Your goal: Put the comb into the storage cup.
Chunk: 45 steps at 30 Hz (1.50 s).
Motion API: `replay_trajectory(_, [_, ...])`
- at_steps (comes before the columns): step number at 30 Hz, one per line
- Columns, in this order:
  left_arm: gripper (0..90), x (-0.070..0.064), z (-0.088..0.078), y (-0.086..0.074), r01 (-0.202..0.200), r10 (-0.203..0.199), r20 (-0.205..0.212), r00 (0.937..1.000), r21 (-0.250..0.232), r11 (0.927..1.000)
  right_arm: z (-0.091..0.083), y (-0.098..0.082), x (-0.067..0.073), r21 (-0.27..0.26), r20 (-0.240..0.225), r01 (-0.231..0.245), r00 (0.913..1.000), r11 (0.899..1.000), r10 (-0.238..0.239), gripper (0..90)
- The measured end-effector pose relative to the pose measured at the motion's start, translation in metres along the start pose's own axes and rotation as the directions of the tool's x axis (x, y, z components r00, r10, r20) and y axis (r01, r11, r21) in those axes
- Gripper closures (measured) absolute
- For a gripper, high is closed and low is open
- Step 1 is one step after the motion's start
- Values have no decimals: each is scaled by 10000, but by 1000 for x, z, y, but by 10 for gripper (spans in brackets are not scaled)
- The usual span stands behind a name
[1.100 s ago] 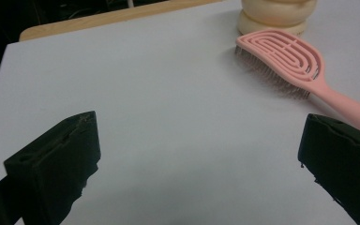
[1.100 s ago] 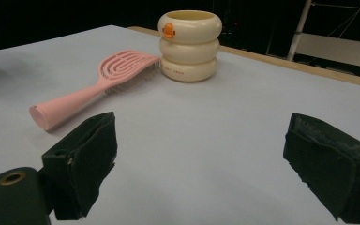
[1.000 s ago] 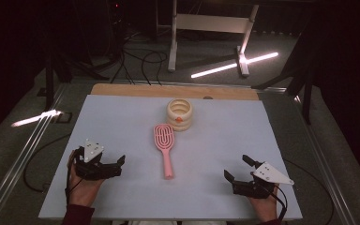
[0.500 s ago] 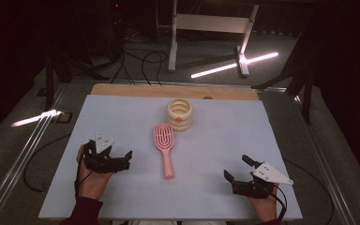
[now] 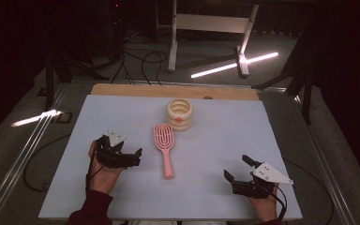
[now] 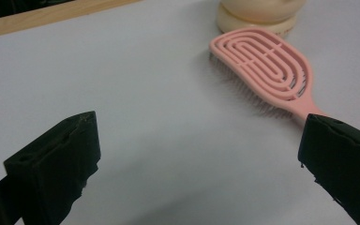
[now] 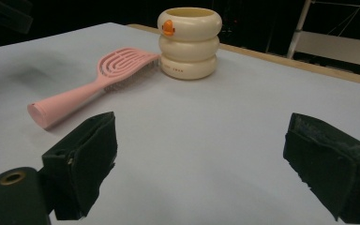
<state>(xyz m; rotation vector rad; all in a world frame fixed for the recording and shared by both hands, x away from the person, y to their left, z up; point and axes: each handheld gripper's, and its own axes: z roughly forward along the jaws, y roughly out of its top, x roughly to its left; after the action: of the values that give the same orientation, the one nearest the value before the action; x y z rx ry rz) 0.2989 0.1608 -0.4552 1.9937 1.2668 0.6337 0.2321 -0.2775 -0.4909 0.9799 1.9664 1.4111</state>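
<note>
The high view looks forward and down on the whole table (image 5: 122, 117) from above the person's side. Each gripper view sits low, close to the tabletop, looking along its own jaws. All three share the pink hairbrush (image 5: 163, 140) and the cream ringed cup (image 5: 179, 114).

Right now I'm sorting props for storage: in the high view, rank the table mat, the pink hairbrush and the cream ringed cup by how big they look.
1. Table mat, by far the largest.
2. Pink hairbrush, longer than the cup is wide.
3. Cream ringed cup, smallest as seen from above; its height is foreshortened here, so the gap to the brush is unsure.
</note>
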Motion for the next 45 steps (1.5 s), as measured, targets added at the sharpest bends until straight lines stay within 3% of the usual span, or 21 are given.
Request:
replay_trajectory(17, [0,-19,24,19,-339,333,136,9994,515,9981,0,0,0,16,-15,13,10000,10000,-13,100])
replay_trajectory(34, [0,-37,48,25,-459,429,286,9987,1154,9923,0,0,-1,18,-1,11,10000,10000,-11,100])
replay_trajectory(45, [0,-60,70,25,-705,602,602,9964,1884,9796,0,0,-1,21,-16,18,10000,10000,-18,100])
